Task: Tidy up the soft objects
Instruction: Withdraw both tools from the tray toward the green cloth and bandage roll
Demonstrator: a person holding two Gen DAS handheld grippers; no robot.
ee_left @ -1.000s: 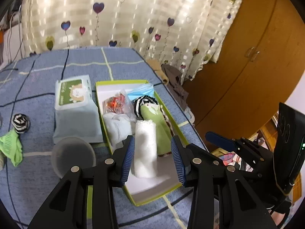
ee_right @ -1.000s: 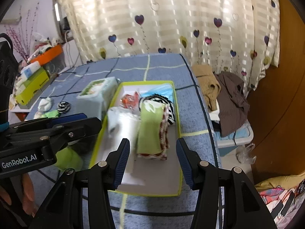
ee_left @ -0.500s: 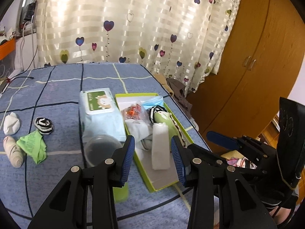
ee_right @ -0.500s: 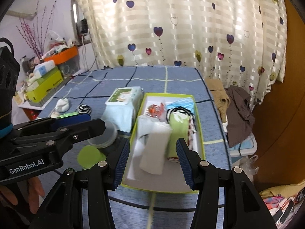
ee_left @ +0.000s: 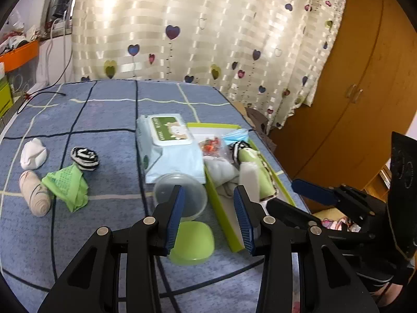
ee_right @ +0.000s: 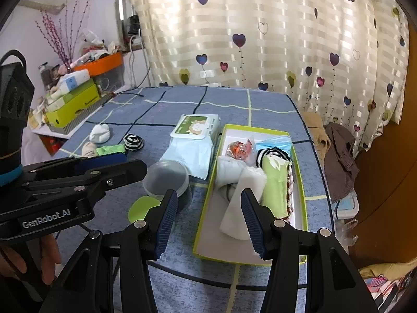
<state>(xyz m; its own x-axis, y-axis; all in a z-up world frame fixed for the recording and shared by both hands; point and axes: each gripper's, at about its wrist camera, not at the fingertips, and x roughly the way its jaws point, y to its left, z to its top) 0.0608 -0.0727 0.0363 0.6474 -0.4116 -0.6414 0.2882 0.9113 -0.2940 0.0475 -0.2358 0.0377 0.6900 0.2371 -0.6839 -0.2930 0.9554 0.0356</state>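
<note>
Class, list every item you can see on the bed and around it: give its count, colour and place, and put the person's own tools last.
Box: one, lime green rim, right side of the bed.
Rolled cloths: several, white, green and striped, inside the box.
Wipes pack: one, pale blue with a green label, left of the box.
Tub: one, clear, in front of the wipes pack.
Lid: one, lime green, by the tub.
Loose socks: four, white, striped, beige and green, left on the bed.
Curtain: one, cream with hearts, behind the bed.
Wardrobe: one, brown, at right.
Left gripper: fingers apart, empty.
Right gripper: fingers apart, empty.
</note>
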